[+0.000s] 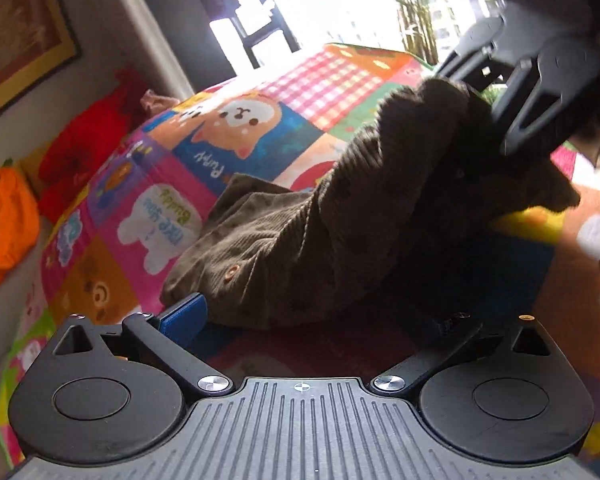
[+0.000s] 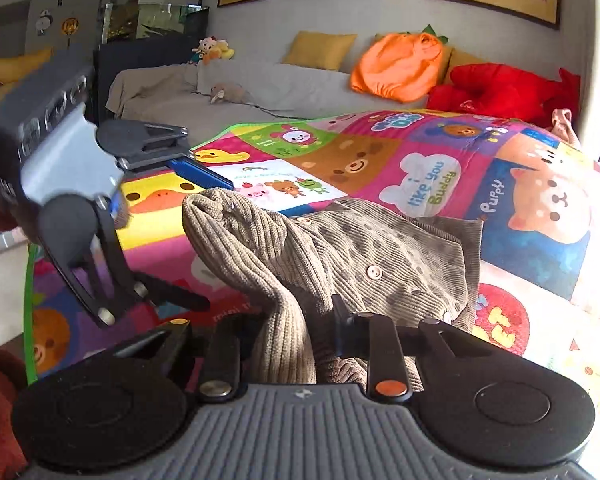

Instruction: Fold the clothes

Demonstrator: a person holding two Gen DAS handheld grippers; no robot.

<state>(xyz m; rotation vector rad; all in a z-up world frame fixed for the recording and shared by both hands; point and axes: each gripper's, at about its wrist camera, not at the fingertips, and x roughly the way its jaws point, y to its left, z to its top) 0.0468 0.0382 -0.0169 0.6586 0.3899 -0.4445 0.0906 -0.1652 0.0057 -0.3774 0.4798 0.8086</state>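
Garment: brown corduroy shirt (image 2: 364,256) lies on the cartoon play mat (image 2: 356,164), one end lifted.
Right gripper (image 2: 296,332): clenched on that raised fold.
Left gripper (image 1: 300,320): fingers spread, holding nothing, just beside the shirt's low hem.
Axis: shirt runs from left gripper up toward the right.
Views: right wrist shows sofa (image 2: 260,88); left wrist shows window.

Right gripper (image 2: 300,340) fingertips buried in corduroy garment (image 2: 340,256) (left gripper (image 2: 80,200) blurred) — pinch unseen.
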